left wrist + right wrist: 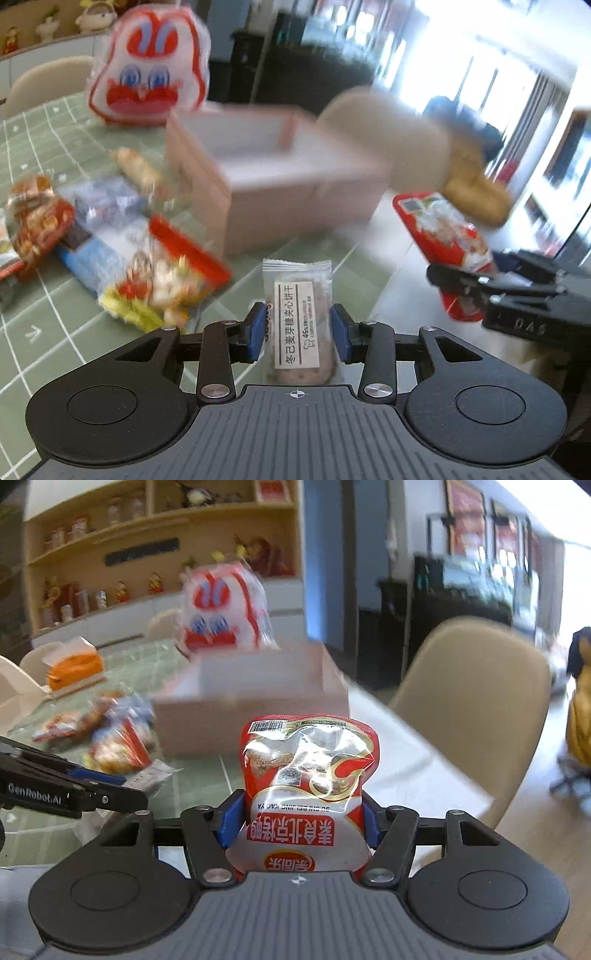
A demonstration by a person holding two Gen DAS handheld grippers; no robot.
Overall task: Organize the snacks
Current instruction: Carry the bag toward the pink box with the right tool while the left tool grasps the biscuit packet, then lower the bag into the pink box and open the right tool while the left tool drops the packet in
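Left gripper (298, 328) pinching a biscuit packet (297, 317), right gripper (300, 821) squeezing a red pouch (308, 794), both hanging just in front of the pink box (273, 177).

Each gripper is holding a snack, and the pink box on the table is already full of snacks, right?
Not quite. The pink box looks empty: the right wrist view shows only its bare white inside. The rest holds: the left gripper has a clear-wrapped biscuit between its pads, and the right gripper clamps a red snack pouch.
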